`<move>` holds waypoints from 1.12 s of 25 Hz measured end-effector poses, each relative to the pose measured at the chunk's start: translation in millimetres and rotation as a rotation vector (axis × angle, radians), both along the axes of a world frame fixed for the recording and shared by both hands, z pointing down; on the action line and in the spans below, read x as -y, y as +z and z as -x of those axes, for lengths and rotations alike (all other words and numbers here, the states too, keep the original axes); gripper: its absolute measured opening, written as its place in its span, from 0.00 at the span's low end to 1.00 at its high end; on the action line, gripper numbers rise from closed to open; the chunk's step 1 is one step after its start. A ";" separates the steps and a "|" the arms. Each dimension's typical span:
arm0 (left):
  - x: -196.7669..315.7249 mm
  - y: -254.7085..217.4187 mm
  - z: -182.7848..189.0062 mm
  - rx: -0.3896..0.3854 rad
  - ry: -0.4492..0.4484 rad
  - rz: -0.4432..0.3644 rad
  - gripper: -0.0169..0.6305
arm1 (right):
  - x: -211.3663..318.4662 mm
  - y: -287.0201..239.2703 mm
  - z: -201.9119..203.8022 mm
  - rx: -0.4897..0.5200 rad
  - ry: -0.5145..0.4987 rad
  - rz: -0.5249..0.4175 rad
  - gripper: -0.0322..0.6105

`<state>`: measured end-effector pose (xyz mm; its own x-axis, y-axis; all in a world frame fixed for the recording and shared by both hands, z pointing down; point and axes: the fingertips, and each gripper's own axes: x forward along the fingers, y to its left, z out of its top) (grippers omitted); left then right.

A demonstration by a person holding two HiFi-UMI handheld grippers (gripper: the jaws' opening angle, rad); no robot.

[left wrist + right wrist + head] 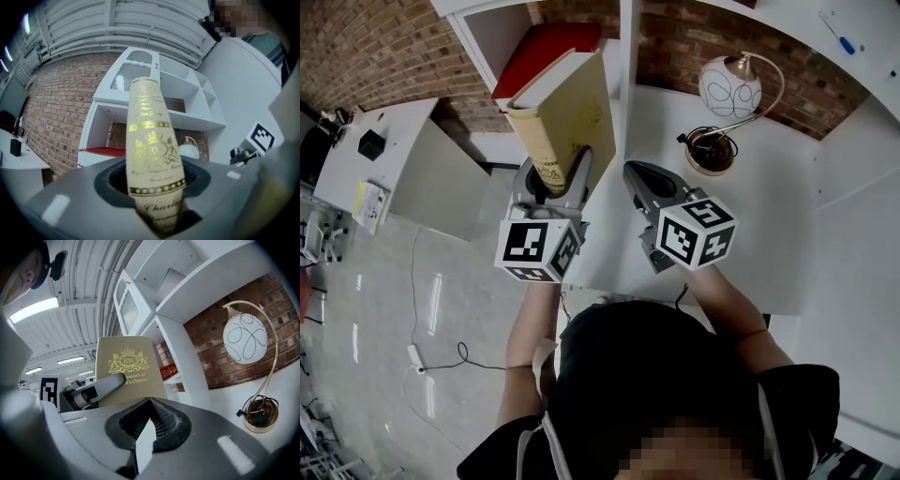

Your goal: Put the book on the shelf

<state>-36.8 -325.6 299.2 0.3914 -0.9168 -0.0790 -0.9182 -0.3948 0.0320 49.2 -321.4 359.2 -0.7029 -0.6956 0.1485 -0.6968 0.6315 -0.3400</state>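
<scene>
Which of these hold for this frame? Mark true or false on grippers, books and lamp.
1. The left gripper is clamped on the tan book. True.
2. The right gripper grips the same book. False: its jaws are shut with nothing between them.
3. A red book lies in a shelf compartment. True.
4. The lamp stands to the tan book's left in the head view. False: it stands to its right.
</scene>
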 end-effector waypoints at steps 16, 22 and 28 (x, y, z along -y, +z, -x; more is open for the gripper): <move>23.8 -26.5 0.1 0.014 -0.037 -0.065 0.37 | 23.3 -19.7 5.7 0.026 -0.011 -0.039 0.04; 37.0 -36.1 -2.7 0.030 -0.047 -0.083 0.37 | 28.6 -17.9 2.5 0.032 0.000 -0.031 0.04; 47.7 -40.0 -9.0 0.033 -0.052 -0.106 0.37 | 35.7 -16.4 -3.9 0.035 0.011 -0.029 0.04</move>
<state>-27.8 -373.2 259.2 0.3474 -0.9233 -0.1641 -0.9375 -0.3459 -0.0382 53.1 -357.1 342.7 -0.6995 -0.7071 0.1036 -0.6917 0.6336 -0.3464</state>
